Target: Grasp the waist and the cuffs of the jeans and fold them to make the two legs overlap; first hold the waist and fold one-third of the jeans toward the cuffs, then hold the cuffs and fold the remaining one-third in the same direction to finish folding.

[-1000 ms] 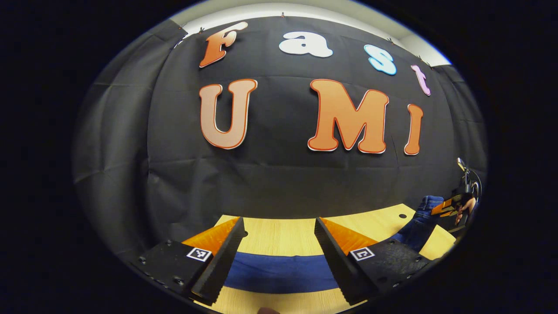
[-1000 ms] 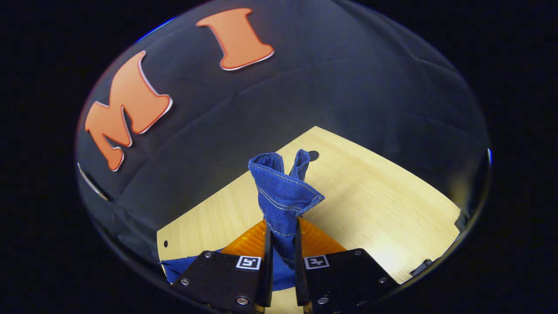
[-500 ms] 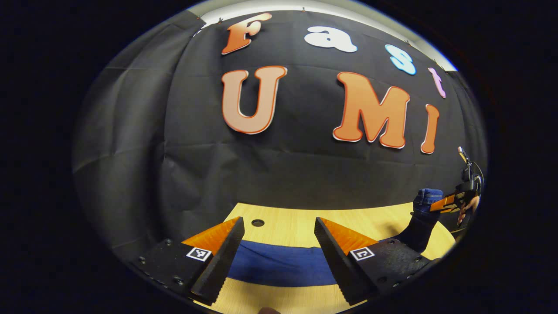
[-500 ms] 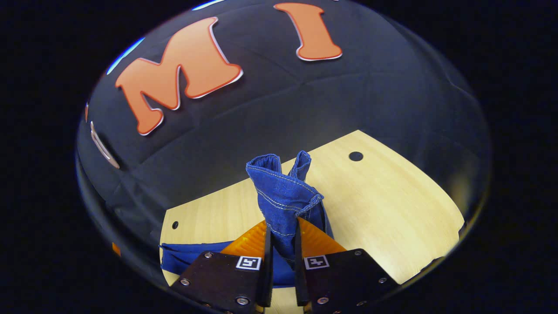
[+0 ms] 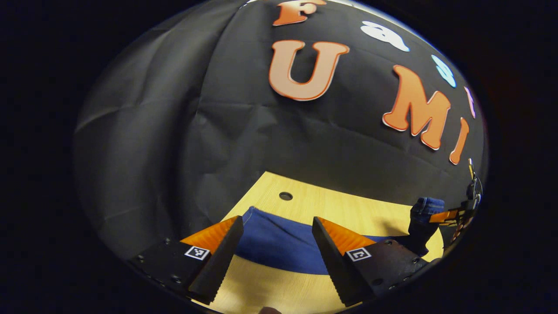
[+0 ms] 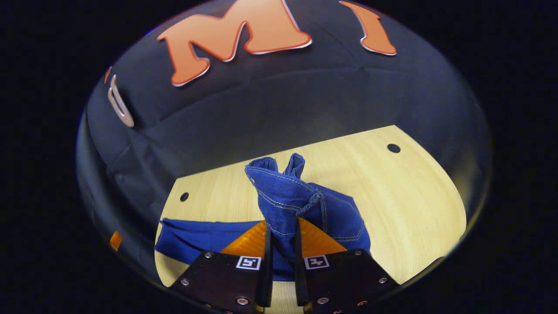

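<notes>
Demo booth: black cloth wall (image 5: 174,131), wood table (image 6: 392,196).

The left gripper view looks from low over the table (image 5: 305,205), forward along its own fingers (image 5: 218,257) toward the wall (image 5: 174,131). The right gripper view looks down at the table (image 6: 401,196) from close by, also facing the wall (image 6: 305,109). Both views share the table, the jeans (image 5: 274,244) (image 6: 287,200) and the wall. The left gripper view also sees the other gripper (image 5: 453,216) far off at its right side.
</notes>
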Motion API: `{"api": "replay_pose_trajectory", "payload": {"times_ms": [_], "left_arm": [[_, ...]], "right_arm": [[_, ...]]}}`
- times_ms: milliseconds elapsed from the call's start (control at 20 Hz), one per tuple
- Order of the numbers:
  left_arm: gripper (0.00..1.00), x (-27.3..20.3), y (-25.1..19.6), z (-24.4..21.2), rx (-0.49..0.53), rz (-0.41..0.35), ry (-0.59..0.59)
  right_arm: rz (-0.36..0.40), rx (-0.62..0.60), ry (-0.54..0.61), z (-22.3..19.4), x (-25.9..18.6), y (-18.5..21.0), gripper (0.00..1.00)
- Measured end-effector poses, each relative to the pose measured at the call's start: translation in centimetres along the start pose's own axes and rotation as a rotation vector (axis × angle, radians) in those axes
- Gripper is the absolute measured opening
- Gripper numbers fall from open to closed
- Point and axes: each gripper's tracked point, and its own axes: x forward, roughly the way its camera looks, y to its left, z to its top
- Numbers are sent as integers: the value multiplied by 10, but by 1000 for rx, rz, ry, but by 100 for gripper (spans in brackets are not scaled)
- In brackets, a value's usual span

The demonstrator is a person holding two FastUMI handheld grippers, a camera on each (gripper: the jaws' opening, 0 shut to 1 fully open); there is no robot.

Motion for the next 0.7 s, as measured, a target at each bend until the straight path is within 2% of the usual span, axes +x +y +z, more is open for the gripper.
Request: {"api": "replay_pose_trajectory", "payload": {"times_ms": [100,150,200,250,300,400,500,550,600,700], "left_arm": [[98,12,11,-13,-49,9,45],[98,19,17,-22,-79,10,68],[98,24,21,-31,-103,15,96],[98,27,30,-41,-114,40,122],[98,30,33,-44,-130,46,127],[98,41,38,-51,-167,48,147],[98,49,41,-64,-195,43,187],[98,56,41,-71,-227,33,207],[98,61,43,-78,-267,29,232],[98,72,49,-97,-341,22,282]], "right_arm": [[25,-44,10,-11,1,19,35],[27,-67,12,-14,0,25,38],[58,-65,-2,-12,1,36,32],[108,-57,-14,-9,-3,49,47],[137,-60,-34,-5,-9,58,53],[117,-104,-76,7,-16,56,61],[100,-133,-99,13,-19,52,65],[98,-135,-112,17,-23,51,60],[88,-137,-131,22,-25,47,71],[65,-143,-176,34,-35,43,78]]}}
